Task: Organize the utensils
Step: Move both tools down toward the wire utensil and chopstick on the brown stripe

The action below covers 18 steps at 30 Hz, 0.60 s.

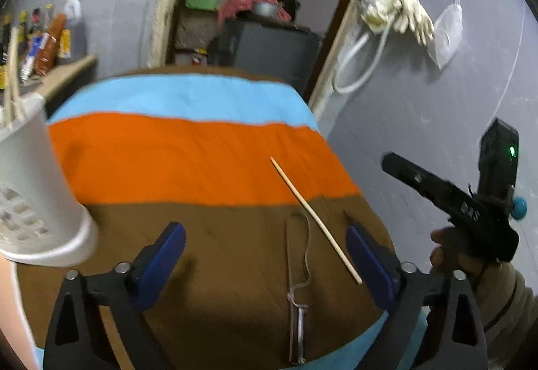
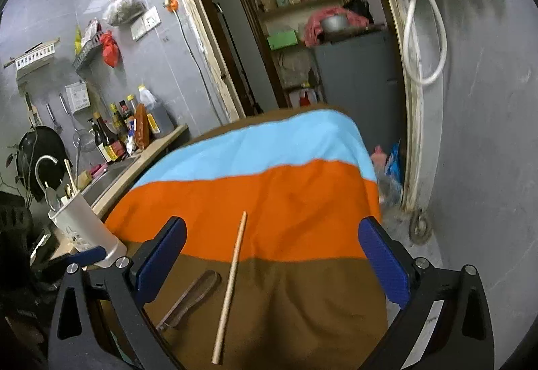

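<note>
Chopstick point(image 2: 231, 290) and peeler point(image 1: 298, 289) lie side by side on striped cloth point(image 2: 285, 202), holder point(image 2: 87, 229) at left edge. Left gripper point(image 1: 265, 264) and right gripper point(image 2: 272, 262) both wide open, empty, above them.

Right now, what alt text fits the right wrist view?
Open blue jaws of the right gripper frame a wooden chopstick and a metal peeler lying apart on a striped cloth. A white utensil holder stands at left.
</note>
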Available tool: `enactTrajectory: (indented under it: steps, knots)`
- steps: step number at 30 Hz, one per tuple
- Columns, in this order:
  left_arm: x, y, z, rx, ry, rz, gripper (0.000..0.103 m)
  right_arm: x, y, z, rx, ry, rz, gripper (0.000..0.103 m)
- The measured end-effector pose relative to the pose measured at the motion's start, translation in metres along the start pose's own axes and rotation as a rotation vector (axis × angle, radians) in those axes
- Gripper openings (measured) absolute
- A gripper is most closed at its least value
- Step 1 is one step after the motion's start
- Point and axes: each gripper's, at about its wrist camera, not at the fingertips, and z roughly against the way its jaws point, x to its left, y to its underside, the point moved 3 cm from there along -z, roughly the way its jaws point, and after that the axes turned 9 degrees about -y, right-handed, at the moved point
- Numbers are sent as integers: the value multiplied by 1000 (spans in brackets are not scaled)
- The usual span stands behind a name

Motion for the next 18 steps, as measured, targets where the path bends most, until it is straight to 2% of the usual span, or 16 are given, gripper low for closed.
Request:
enactTrajectory:
  steps: [2, 4, 6, 7, 9, 11, 16, 18]
  knots:
    - [-5, 7, -10, 45, 13, -10, 82, -4, 6, -7, 27, 0, -3, 89]
    - [-11, 13, -21, 93, 29, -19, 69, -8, 12, -13, 53, -6, -10, 80]
    - [-17, 18, -30, 135, 42, -34, 63, -11, 16, -19, 72, -8, -13, 79]
    - [-20, 21, -34, 159, 51, -47, 53, -12, 18, -20, 77, -10, -14, 78]
    - [-26, 26, -43, 198, 51, -75, 40, -13, 20, -24, 85, -13, -17, 78]
    - [-32, 28, -46, 202, 33, -106, 39, -15, 22, -26, 90, -14, -21, 78]
    - [-38, 25, -54, 223, 6, -144, 23, -18, 25, -33, 105, -20, -34, 78]
    - [-39, 22, -56, 223, -10, -152, 20, -18, 26, -36, 112, -25, -37, 78]
